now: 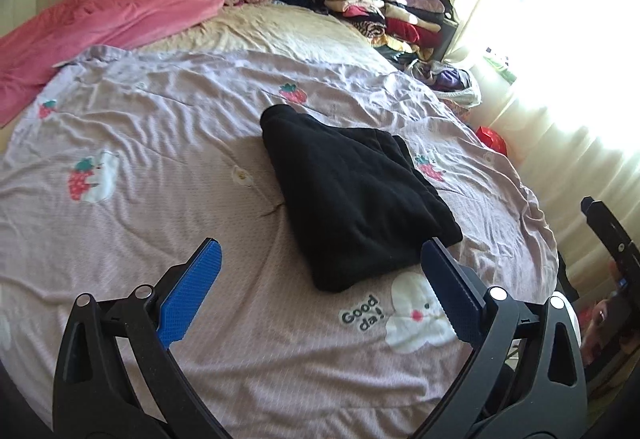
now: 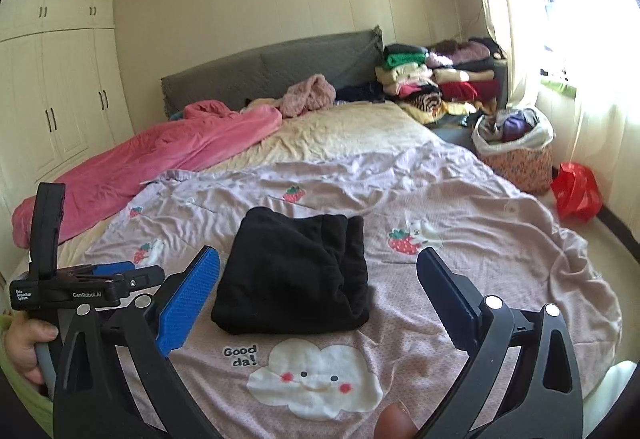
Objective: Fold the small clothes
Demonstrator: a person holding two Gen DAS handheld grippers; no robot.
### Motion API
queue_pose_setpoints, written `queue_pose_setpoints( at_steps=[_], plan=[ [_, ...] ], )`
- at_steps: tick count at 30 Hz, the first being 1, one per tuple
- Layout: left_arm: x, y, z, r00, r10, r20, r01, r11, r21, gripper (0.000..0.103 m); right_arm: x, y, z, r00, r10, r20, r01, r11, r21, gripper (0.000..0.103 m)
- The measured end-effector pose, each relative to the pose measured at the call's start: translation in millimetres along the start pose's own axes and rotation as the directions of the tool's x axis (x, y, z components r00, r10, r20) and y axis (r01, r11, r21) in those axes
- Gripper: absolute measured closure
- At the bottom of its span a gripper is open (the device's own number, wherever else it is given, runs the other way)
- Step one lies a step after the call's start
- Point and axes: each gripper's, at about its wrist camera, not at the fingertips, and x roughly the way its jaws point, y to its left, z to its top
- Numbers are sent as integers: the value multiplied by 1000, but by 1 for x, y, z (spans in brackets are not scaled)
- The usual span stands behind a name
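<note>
Lying folded, black garment (image 2: pixel 294 275), long axis bedhead-ward.

Folded black garment (image 2: pixel 294 275) on the lilac quilt (image 2: pixel 460 199), beyond the wide-open right gripper (image 2: pixel 318 263).

Around the folded black garment (image 2: pixel 292 275), the lilac bedspread (image 2: pixel 460 199) lies bare on every side. Obstacles sit well behind the garment: pink blanket (image 2: pixel 140 163) back-left, stacked clothes (image 2: pixel 432 79) and laundry basket (image 2: pixel 516 155) back-right.
</note>
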Motion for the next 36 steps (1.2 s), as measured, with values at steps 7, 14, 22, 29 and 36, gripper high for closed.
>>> queue_pose_setpoints(
  at_steps=[7,14,22,29,36],
  plan=[
    [-31,5,-23,999,41,34,-42,999,20,9,-22,13,-12,1000,0,18,1,1000,-14,5],
    [-51,10,-44,997,61,47,-62,998,22,9,-31,27,-33,1000,3,-9,-3,1000,-3,5],
    [-55,10,-74,998,66,20,-66,998,21,9,-28,38,-65,996,-22,-89,17,998,-55,5],
    [-45,11,-99,993,119,-3,-118,992,49,9,-17,34,-95,984,-49,-174,43,998,-41,5],
    [-40,10,-103,991,134,-19,-133,990,51,9,-10,32,-100,979,-47,-197,41,999,-34,5]
  ],
)
